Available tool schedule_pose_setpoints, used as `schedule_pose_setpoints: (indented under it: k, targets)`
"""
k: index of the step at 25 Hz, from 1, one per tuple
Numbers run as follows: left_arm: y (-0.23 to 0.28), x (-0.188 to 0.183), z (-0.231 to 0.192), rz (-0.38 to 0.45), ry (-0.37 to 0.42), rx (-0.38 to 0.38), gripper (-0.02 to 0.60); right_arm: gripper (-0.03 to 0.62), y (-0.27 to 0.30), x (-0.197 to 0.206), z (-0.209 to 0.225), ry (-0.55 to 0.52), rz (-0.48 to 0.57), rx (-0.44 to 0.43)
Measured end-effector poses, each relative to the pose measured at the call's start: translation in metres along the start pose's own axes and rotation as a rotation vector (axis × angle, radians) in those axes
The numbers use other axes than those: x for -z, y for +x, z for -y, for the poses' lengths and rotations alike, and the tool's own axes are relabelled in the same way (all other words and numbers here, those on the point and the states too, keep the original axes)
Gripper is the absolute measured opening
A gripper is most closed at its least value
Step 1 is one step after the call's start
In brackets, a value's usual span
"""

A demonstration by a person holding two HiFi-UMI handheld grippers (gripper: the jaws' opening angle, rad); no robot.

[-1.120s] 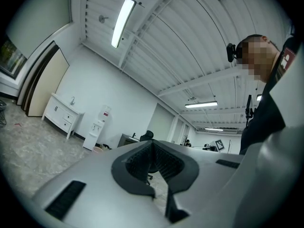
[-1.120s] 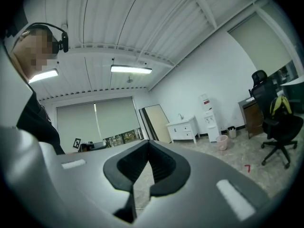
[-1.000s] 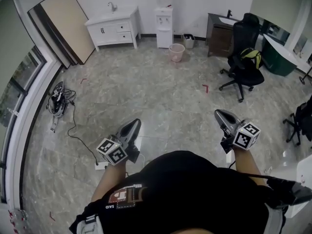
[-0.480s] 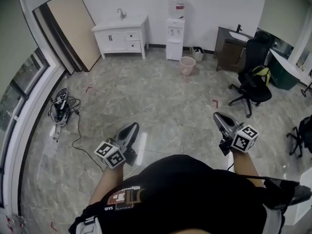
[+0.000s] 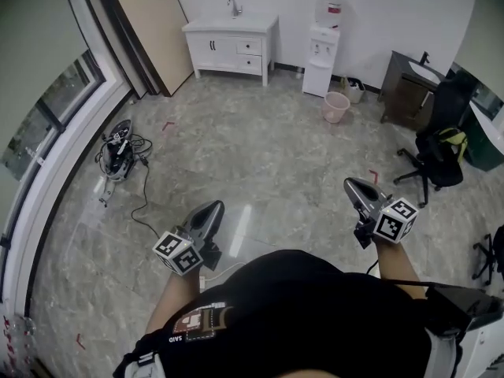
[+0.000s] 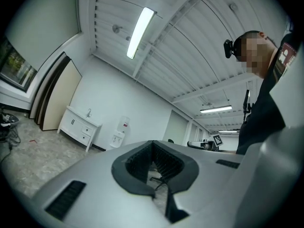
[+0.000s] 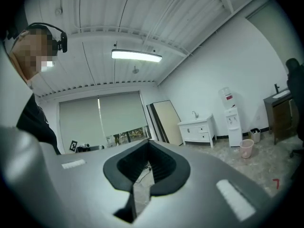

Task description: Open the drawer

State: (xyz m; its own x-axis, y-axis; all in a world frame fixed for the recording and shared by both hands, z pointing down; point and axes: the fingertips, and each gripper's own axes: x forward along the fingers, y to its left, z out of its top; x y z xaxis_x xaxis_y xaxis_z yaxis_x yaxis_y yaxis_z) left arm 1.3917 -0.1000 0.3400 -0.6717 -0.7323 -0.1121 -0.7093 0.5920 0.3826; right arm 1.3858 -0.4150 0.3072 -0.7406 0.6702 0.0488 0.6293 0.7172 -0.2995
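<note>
A white cabinet with small drawers and a sink on top stands against the far wall, several steps away across the floor. The same cabinet appears small in the left gripper view, and the cabinet shows again in the right gripper view. My left gripper is held level in front of the person's body, shut and empty. My right gripper is held the same way at the right, also shut with nothing in it. Neither gripper is near the cabinet.
A water dispenser and a pink bin stand right of the cabinet. Large boards lean on the wall at its left. A device with cables lies on the floor at left. An office chair and a dark sink unit are at right.
The person has walked across the room and turned left: cabinet, dispenser and bin have slid rightward in the head view. Both grippers keep their pose before the body, still shut.
</note>
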Motion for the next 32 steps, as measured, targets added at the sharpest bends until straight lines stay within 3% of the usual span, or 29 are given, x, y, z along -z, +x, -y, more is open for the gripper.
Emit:
schedule_pose_setpoints:
  k: [7, 13, 19, 22, 30, 32]
  targets:
    - [0.013, -0.002, -0.034, -0.005, -0.004, -0.099, 0.000, 0.002, 0.064, 0.011, 0.022, 0.013, -0.049, -0.118]
    - [0.073, -0.007, -0.052, 0.006, 0.012, -0.139, 0.000, 0.002, 0.101, -0.005, 0.095, 0.048, -0.056, -0.156]
    - [0.139, -0.028, -0.065, 0.049, 0.057, -0.188, 0.000, 0.002, 0.142, -0.058, 0.160, 0.005, -0.037, -0.242]
    - [0.173, -0.038, -0.067, 0.083, 0.040, -0.206, 0.000, 0.002, 0.161, -0.075, 0.190, -0.008, -0.039, -0.277]
    - [0.247, -0.031, -0.097, 0.069, 0.042, -0.259, 0.000, 0.002, 0.201, -0.087, 0.269, 0.014, -0.066, -0.325]
    - [0.260, -0.036, -0.101, 0.067, 0.011, -0.266, 0.000, 0.002, 0.212, -0.086, 0.281, 0.030, -0.068, -0.323]
